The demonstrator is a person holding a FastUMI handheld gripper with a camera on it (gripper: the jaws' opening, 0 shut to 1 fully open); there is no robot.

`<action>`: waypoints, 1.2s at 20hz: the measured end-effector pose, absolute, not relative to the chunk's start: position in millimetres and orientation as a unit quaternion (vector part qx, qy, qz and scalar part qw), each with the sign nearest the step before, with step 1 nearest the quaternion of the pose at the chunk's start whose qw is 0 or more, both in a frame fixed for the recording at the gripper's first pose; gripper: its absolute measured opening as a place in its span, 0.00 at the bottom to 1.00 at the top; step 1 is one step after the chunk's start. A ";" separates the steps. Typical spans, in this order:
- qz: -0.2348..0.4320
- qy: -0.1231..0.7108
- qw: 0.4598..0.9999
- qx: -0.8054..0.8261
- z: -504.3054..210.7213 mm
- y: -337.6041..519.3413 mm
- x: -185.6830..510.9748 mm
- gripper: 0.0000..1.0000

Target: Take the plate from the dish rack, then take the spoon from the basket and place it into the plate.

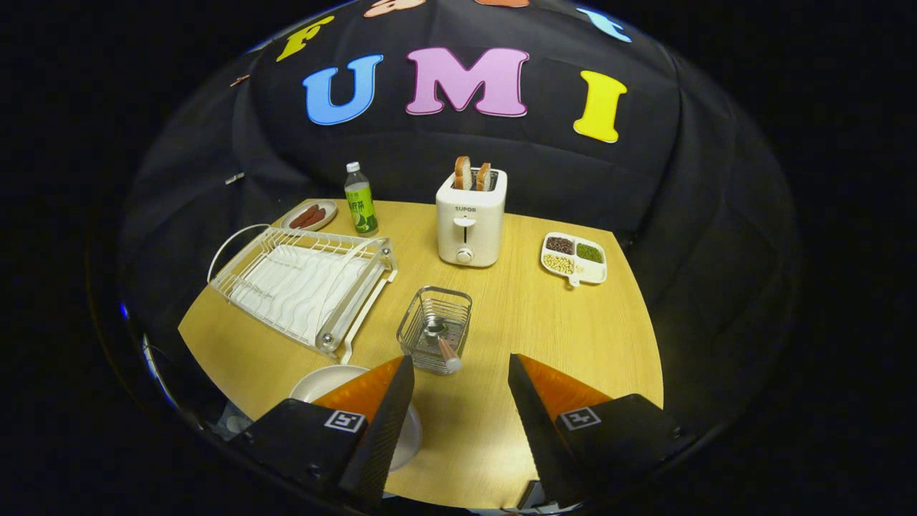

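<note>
A spoon [443, 340] stood leaning inside a small wire basket [435, 339] on a light wooden table [559, 337]. Its long axis ran tilted rather than upright: the metal bowl end sat low inside the basket, toward the far side, and the pale-tipped handle slanted up and out over the near rim, pointing back toward the gripper. The basket stood just ahead of the gripper [461, 373], roughly in line with the gap between the two fingers.

The fingers were spread wide apart and held nothing; bare table showed between them. A white plate [324, 380] lay flat on the table at the near edge, partly hidden under the left finger. I could not tell whether that finger touched it.

Beyond the plate and to the left of the basket sat a white wire dish rack [304, 283] with its slots bare. Behind the rack was a small dish of sausages [309, 215], and beside it a bottle with a green label [360, 201] stood upright. A white toaster [471, 218] stood beyond the basket at the back of the table, with two slices of toast [473, 174] sticking up from its slots. To the right of the toaster lay a white divided tray [575, 258] holding dark, green and pale beans in separate compartments.
</note>
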State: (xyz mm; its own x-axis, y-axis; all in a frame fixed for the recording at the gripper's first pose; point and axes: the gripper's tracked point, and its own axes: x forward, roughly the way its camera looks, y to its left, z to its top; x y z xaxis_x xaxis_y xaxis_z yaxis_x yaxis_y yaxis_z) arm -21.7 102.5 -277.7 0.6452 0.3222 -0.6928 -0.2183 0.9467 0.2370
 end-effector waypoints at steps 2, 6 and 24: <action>0.164 0.410 0.896 0.044 -292.5 107.1 -14.9 0.73; 0.179 0.425 0.887 0.033 -311.6 120.2 -4.8 0.51; 0.178 0.427 0.882 0.087 -300.1 129.4 0.2 0.14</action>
